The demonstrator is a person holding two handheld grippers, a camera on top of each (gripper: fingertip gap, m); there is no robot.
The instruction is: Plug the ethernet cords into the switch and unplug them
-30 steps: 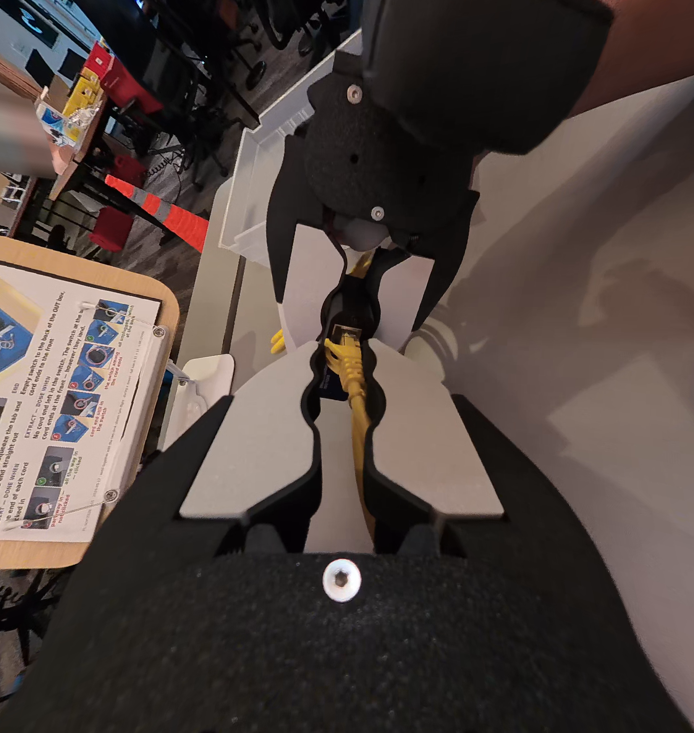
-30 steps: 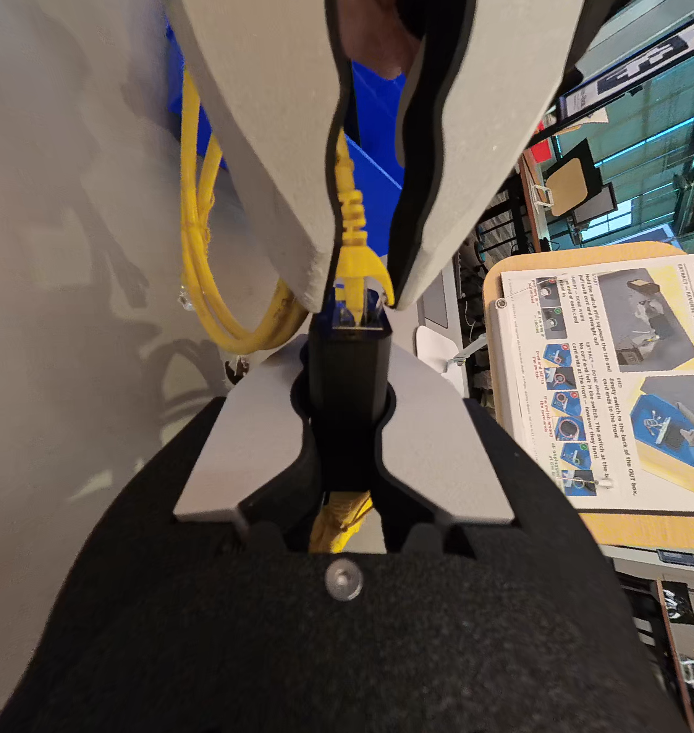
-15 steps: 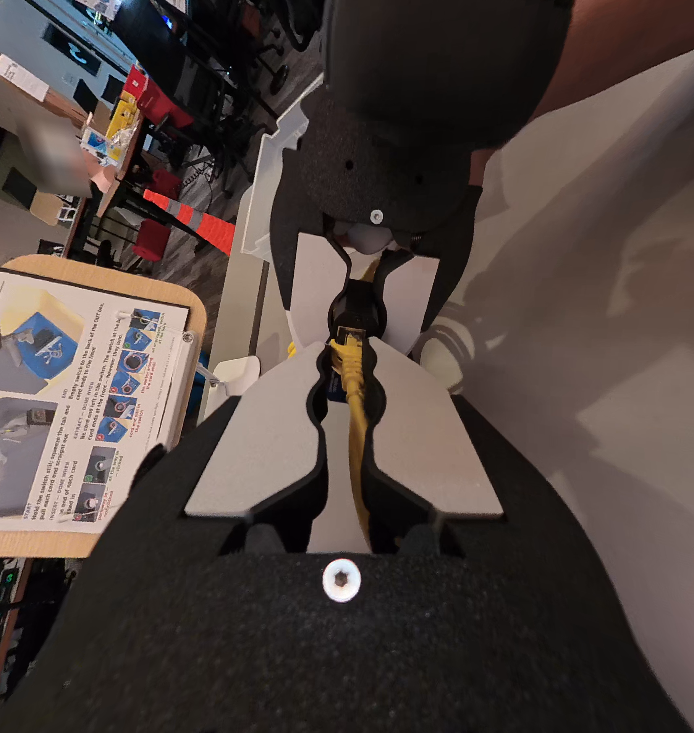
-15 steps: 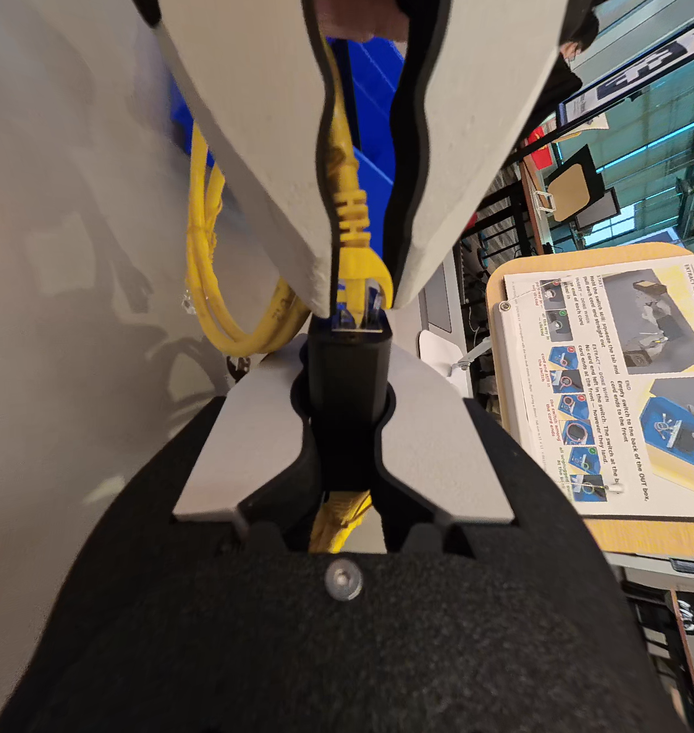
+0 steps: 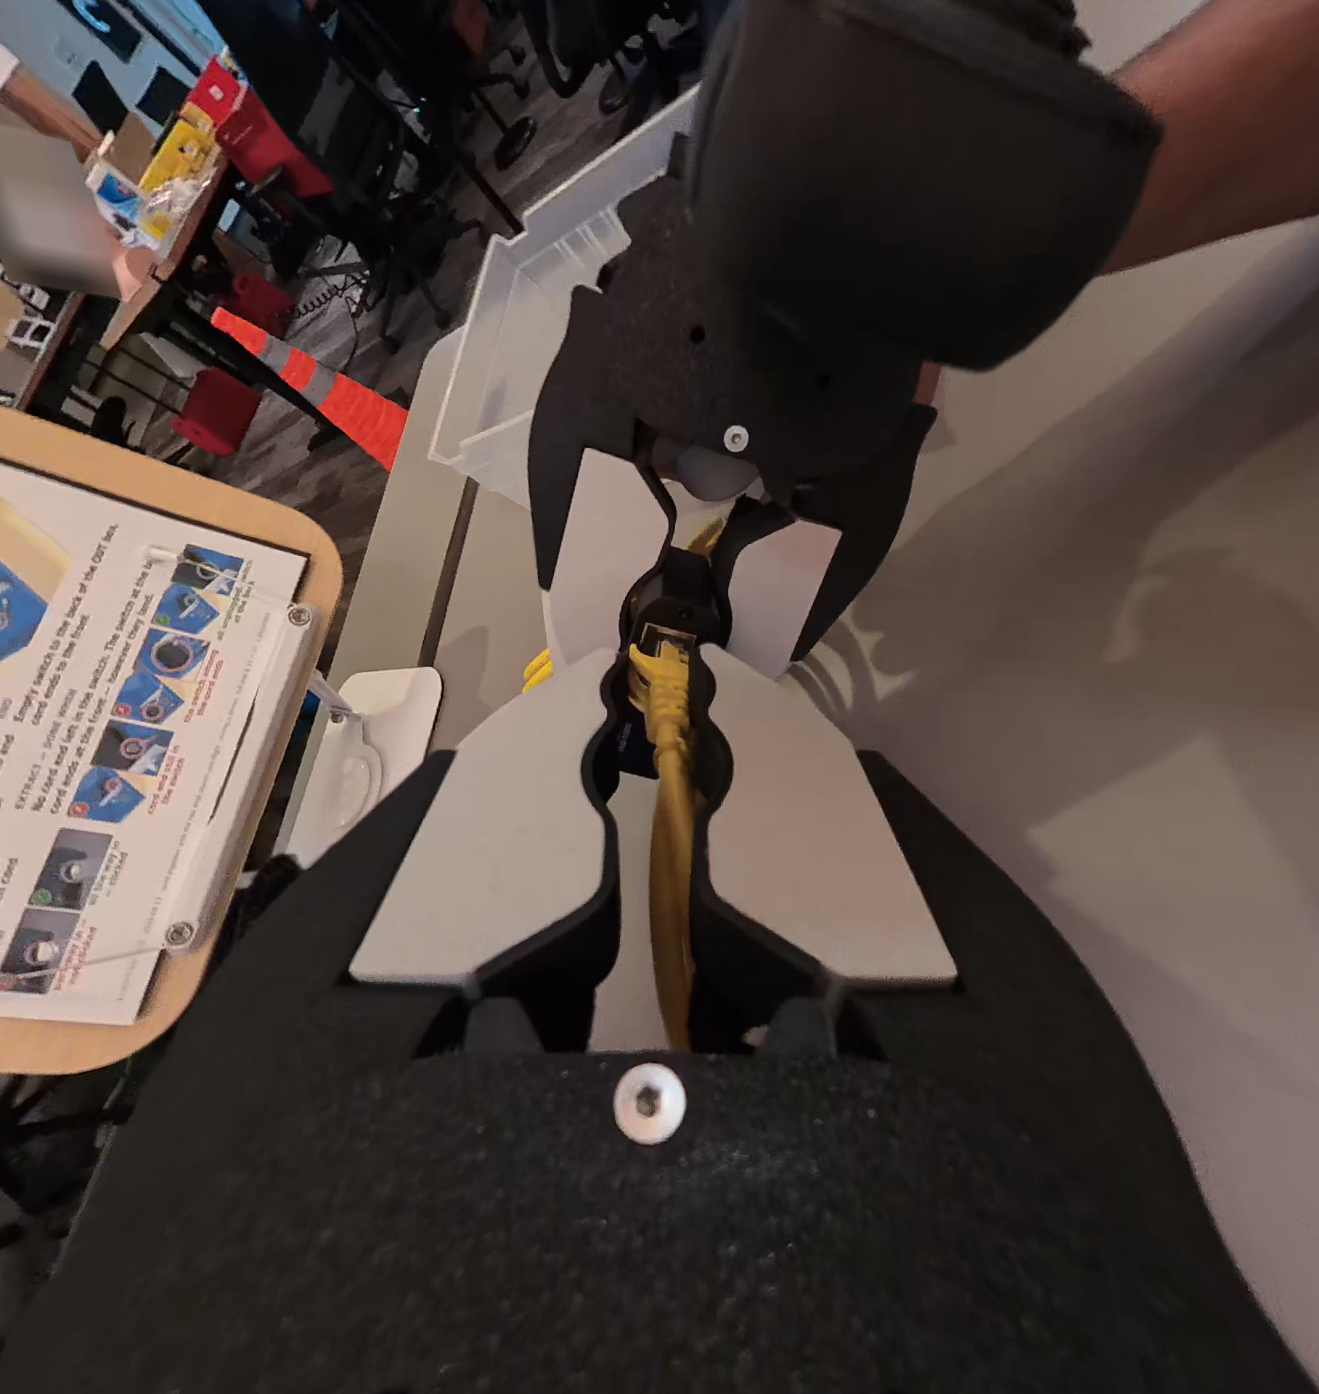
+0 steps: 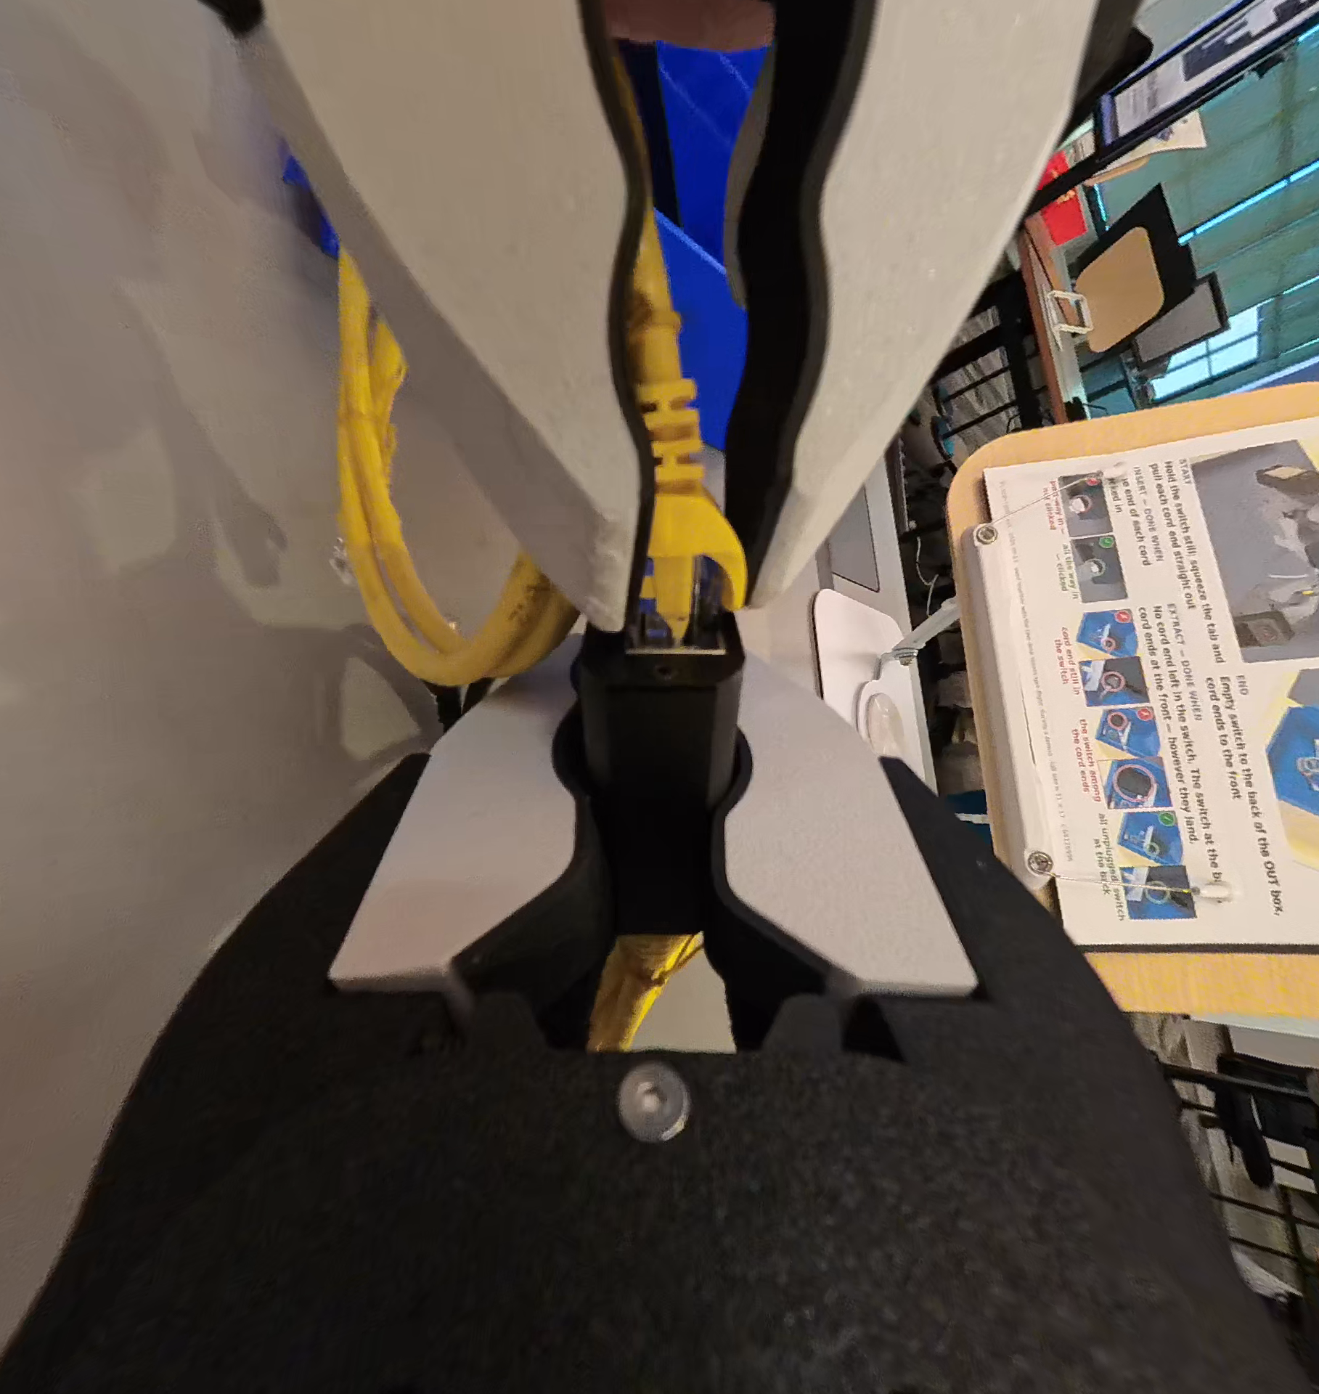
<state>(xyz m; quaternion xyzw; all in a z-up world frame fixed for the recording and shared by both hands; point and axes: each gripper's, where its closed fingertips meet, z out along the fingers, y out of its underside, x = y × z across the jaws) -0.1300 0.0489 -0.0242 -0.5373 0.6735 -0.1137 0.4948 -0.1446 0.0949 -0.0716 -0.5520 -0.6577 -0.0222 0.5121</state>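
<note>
My right gripper is shut on a small black switch and holds it with its port facing my left gripper; the switch also shows in the left wrist view. My left gripper is shut on the yellow plug of a yellow ethernet cord. In the right wrist view the plug sits between the left gripper's pads, and its clear tip is in the switch's port. A second yellow cord end leaves the switch's rear between my right fingers.
The yellow cord's slack hangs coiled on the left above the white table. A blue bin lies behind the left gripper. A white bin stands farther off. An instruction sheet on a wooden board lies beside the table. Left tips to right tips: about 7 cm.
My left gripper's jaws have closed a little on the yellow plug. Both grippers have shifted slightly together. The plug stays at the switch's port and the switch stays in my right grasp.
</note>
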